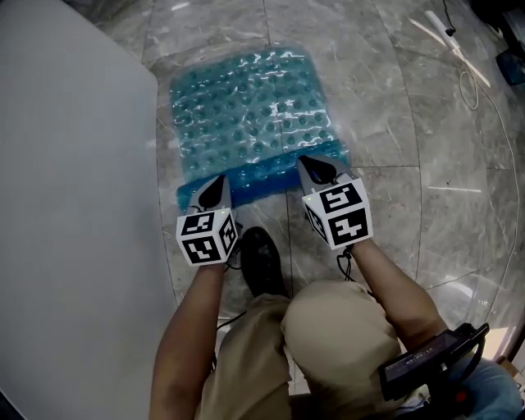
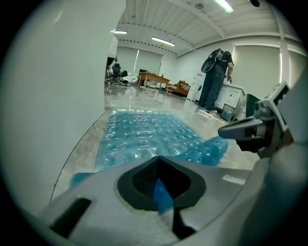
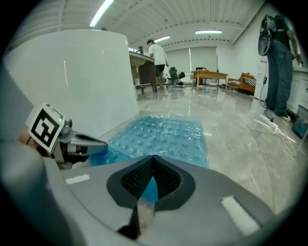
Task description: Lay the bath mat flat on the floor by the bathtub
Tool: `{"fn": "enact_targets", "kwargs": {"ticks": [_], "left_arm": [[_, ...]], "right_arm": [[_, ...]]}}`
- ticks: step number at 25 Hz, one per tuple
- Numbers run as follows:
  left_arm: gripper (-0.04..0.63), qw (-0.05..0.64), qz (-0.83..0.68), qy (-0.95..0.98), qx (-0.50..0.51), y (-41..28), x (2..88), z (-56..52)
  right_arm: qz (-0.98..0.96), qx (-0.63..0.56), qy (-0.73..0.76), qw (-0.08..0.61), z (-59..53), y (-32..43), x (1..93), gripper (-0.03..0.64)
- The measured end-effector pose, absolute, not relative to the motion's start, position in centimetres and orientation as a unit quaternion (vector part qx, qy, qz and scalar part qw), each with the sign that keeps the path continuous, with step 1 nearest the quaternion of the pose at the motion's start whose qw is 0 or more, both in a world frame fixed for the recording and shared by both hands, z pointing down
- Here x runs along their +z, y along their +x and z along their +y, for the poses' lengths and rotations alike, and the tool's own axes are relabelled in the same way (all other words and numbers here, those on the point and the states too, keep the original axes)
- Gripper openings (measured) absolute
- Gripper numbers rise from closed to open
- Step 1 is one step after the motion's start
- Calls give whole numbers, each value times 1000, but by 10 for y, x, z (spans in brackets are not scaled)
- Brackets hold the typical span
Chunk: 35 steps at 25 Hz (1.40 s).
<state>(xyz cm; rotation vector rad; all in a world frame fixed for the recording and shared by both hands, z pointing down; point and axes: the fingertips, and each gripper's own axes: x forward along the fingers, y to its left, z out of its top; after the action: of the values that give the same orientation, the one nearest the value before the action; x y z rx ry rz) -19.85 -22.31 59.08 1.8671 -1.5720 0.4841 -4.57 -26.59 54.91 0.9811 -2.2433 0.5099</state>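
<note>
Head view, blue bath mat [image 1: 253, 115] beside bathtub [image 1: 74, 205]

Ceiling strip lights [image 3: 103, 12] glare off the floor [image 3: 231, 120]; fisheye edges darken.

We've got a black shoe [image 1: 261, 261] planted right below us, a black handheld device [image 1: 426, 361] at the lower right of the head view, and up in the far right corner a white cable [image 1: 469, 86] looping beside a white rod [image 1: 449, 37]. Out across the hall we see a person in dark clothes [image 2: 216, 79] standing at a white cabinet [image 2: 233, 96]. Wooden tables [image 2: 153, 78] sit further back, another person in a white shirt [image 3: 156, 54] stands off to the side, and light strips [image 2: 163, 41] run along the ceiling.
</note>
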Motion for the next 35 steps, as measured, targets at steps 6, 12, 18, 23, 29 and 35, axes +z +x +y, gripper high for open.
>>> {"fn": "enact_targets", "kwargs": {"ticks": [6,12,18,23,29,35], "left_arm": [[6,315,-580,723,206,-185,585,-200],[6,319,-576,729,185,-189,560,-155],[6,310,-604,716,161,-203,514,-137],[6,326,-619,698,154,-195,546,-149],[6,336,-614,697,155,-198,576,-155],[6,352,-590,698,201,-203,598,-150]], "right_arm": [[-838,195,366,354,-280,-57,572,8],[-835,159,375,370,-254,-52,583,5],[-826,180,386,369,-231,-38,588,6],[-832,160,387,363,-208,-36,589,6],[-820,186,396,368,-178,-25,592,6],[-807,242,404,356,-166,-13,573,6]]}}
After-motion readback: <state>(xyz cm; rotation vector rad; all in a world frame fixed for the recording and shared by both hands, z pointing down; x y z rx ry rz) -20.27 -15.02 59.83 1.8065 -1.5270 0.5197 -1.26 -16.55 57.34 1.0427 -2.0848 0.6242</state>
